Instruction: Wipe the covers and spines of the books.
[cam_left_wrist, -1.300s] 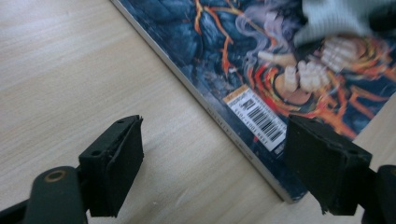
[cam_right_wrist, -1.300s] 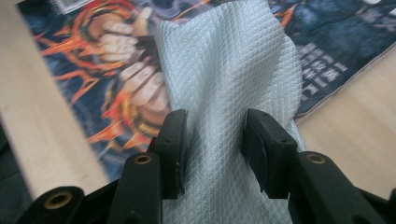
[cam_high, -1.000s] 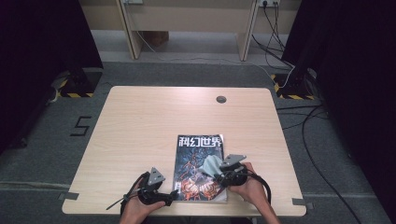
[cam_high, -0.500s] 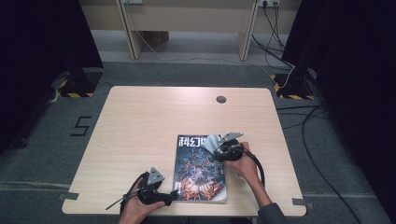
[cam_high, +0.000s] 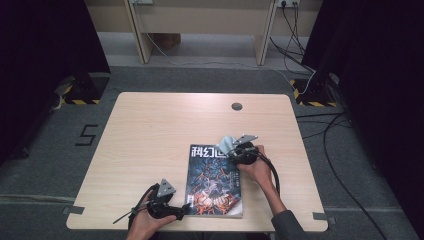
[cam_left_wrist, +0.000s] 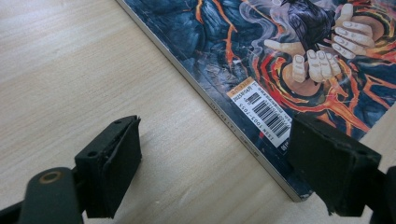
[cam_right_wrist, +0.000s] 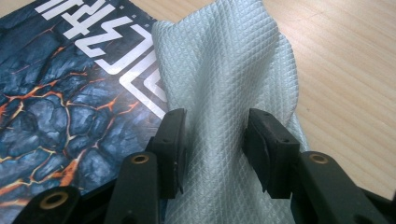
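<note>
The counter (cam_high: 150, 135) lies bare across its far half and whole left side, so a gripper could pass there freely. A magazine (cam_high: 212, 182) covers the middle of the near edge. A grey cloth (cam_right_wrist: 224, 93) lies bunched on the magazine's far right corner. A small round hole (cam_high: 237, 106) sits near the far edge.

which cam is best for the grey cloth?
Right gripper view: the grey cloth sits close up between the right tongs, its quilted weave sharp, draped over the magazine corner. The high view shows it as a small grey patch at the magazine's top right. The left gripper view looks at the magazine's barcode corner instead.
</note>
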